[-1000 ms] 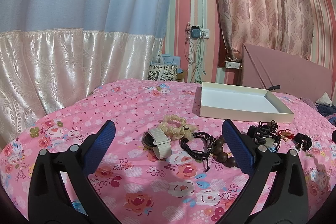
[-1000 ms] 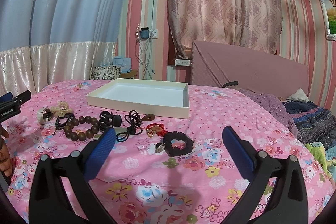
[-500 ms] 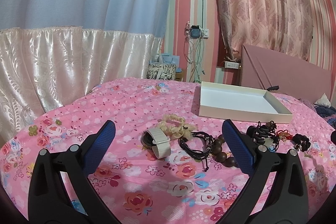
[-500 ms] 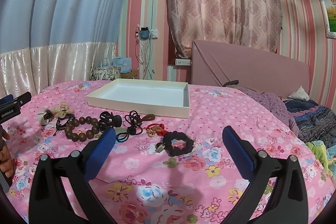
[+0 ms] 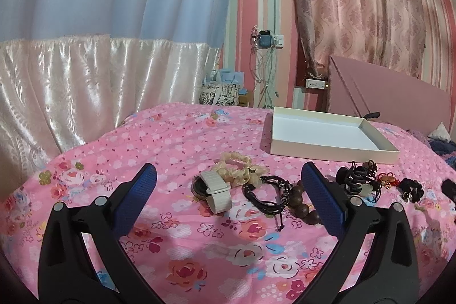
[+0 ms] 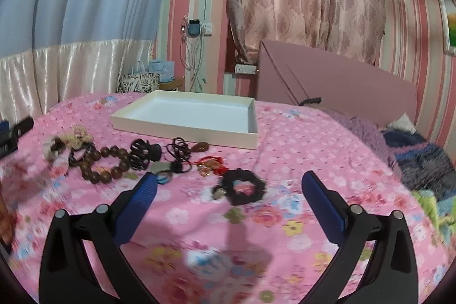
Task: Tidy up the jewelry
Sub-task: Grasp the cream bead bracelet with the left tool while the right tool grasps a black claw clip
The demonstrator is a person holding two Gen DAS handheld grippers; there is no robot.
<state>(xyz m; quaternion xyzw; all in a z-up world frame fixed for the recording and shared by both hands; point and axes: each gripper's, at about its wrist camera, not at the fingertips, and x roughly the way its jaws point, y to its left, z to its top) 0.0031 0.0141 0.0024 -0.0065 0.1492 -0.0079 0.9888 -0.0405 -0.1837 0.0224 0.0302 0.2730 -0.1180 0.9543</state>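
An empty white tray (image 5: 333, 146) (image 6: 182, 130) sits on the pink floral bed. In front of it lies a row of jewelry. In the left wrist view: a watch with a white band (image 5: 215, 191), a cream scrunchie (image 5: 236, 165), a black cord bracelet (image 5: 266, 193), brown wooden beads (image 5: 300, 200). In the right wrist view: the beads (image 6: 104, 161), a black claw clip (image 6: 144, 154), a black cord pendant (image 6: 185, 150), a red charm (image 6: 211, 165), a black scrunchie (image 6: 242, 187). My left gripper (image 5: 228, 184) is open above the watch and bracelet. My right gripper (image 6: 228, 190) is open around the black scrunchie.
The bed's pink headboard (image 6: 336, 84) stands behind the tray. Blankets and clothes (image 6: 413, 155) are piled at the right. Curtains (image 5: 85, 76) hang at the left. Bags (image 5: 219, 93) stand beyond the bed's far edge.
My right gripper has moved forward and down toward the black scrunchie; its view is blurred by motion. My left gripper has barely moved.
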